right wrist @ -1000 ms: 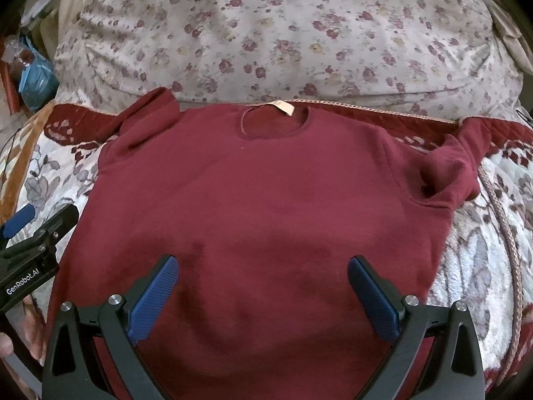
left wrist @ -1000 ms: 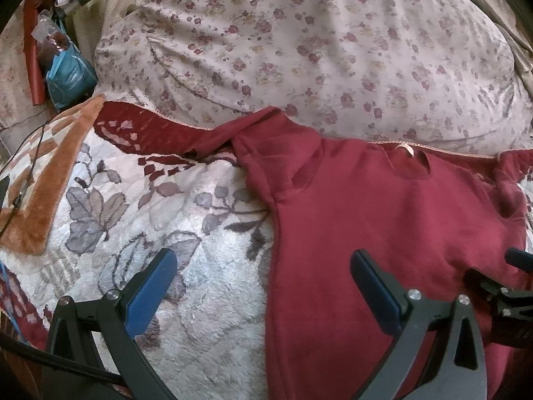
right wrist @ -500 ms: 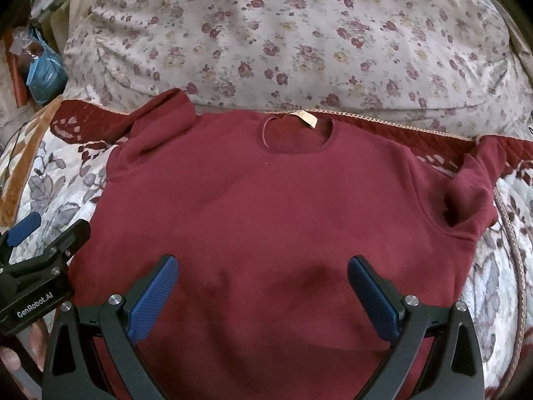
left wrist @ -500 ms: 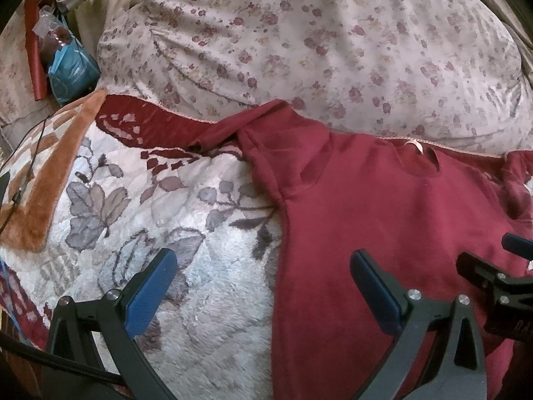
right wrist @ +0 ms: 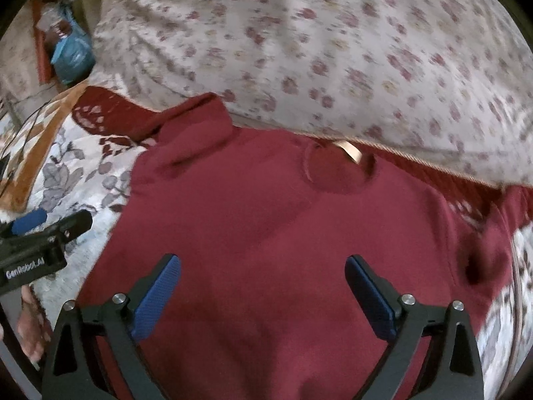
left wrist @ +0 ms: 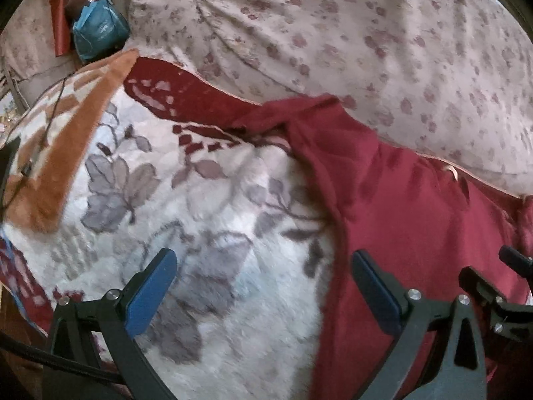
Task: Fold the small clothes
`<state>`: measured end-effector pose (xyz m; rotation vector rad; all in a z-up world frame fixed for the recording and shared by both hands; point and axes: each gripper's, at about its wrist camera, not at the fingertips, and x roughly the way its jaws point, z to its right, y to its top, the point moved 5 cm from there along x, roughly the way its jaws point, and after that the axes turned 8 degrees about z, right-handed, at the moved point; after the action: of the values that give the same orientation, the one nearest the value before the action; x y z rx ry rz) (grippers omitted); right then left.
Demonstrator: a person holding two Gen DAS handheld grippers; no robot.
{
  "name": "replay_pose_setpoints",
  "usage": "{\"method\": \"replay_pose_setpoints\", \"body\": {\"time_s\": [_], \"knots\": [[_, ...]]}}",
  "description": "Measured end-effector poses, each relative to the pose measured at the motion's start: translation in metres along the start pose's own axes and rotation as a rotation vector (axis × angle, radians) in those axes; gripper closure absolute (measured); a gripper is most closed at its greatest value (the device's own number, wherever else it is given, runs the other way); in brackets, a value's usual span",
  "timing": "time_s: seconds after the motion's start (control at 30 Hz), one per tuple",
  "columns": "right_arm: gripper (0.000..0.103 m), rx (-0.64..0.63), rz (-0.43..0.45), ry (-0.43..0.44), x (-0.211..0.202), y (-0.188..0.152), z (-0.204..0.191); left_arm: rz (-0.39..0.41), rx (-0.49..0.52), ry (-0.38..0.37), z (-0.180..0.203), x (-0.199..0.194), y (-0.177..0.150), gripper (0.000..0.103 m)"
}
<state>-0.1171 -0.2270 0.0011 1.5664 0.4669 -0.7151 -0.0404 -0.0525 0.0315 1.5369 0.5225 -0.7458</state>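
The left gripper (left wrist: 265, 286) is spread wide with nothing between its blue pads, poised over the plush floral blanket (left wrist: 186, 220) just beside the left side seam of the maroon sweatshirt (left wrist: 406, 213). The right gripper (right wrist: 263, 288) is likewise spread and holds nothing, poised above the lower middle of the same sweatshirt (right wrist: 283, 226), which lies flat and face up on the blanket with its neckline and tan label (right wrist: 351, 151) toward the far side. Its left sleeve (right wrist: 196, 123) is bunched up near the shoulder; the other sleeve (right wrist: 483, 260) is crumpled at the right edge. Beyond the collar rises a large floral-print cushion (right wrist: 333, 50). A blue plastic bag (left wrist: 98, 30) sits at the far left.
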Motion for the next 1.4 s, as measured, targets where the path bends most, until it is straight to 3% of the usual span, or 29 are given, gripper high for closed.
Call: {"method": "replay_pose_setpoints", "body": {"time_s": [0.17, 0.3, 0.43, 0.67, 0.83, 1.13, 1.2, 1.27, 1.33, 1.4], "knots": [[0.01, -0.046, 0.012, 0.088, 0.016, 0.022, -0.024, 0.009, -0.042, 0.016, -0.005, 0.013, 0.022, 0.0], [0.019, -0.055, 0.015, 0.152, 0.031, 0.043, -0.042, 0.025, -0.055, 0.083, -0.016, 0.027, 0.018, 0.0], [0.036, -0.048, 0.006, 0.231, 0.053, 0.071, -0.063, -0.028, -0.051, 0.124, -0.037, 0.042, 0.015, 0.0], [0.038, -0.029, -0.015, 0.348, 0.094, 0.108, -0.114, -0.023, -0.141, 0.219, -0.079, 0.041, 0.02, 0.0], [0.038, 0.078, -0.104, 0.455, 0.146, 0.12, -0.146, -0.042, -0.157, 0.216, -0.087, 0.047, 0.022, 0.0], [0.038, 0.214, -0.184, 0.52, 0.206, 0.131, -0.168, -0.064, -0.176, 0.214, -0.09, 0.058, 0.024, 0.0], [0.049, 0.236, -0.188, 0.532, 0.217, 0.132, -0.17, -0.068, -0.165, 0.222, -0.088, 0.061, 0.025, 0.0], [0.082, 0.237, -0.205, 0.545, 0.226, 0.133, -0.172, -0.071, -0.161, 0.224, -0.087, 0.063, 0.024, 0.0], [0.093, 0.236, -0.198, 0.539, 0.225, 0.133, -0.169, -0.073, -0.158, 0.235, -0.086, 0.065, 0.024, 0.0], [0.096, 0.225, -0.176, 0.54, 0.218, 0.137, -0.164, -0.077, -0.164, 0.241, -0.087, 0.067, 0.024, 0.0]]}}
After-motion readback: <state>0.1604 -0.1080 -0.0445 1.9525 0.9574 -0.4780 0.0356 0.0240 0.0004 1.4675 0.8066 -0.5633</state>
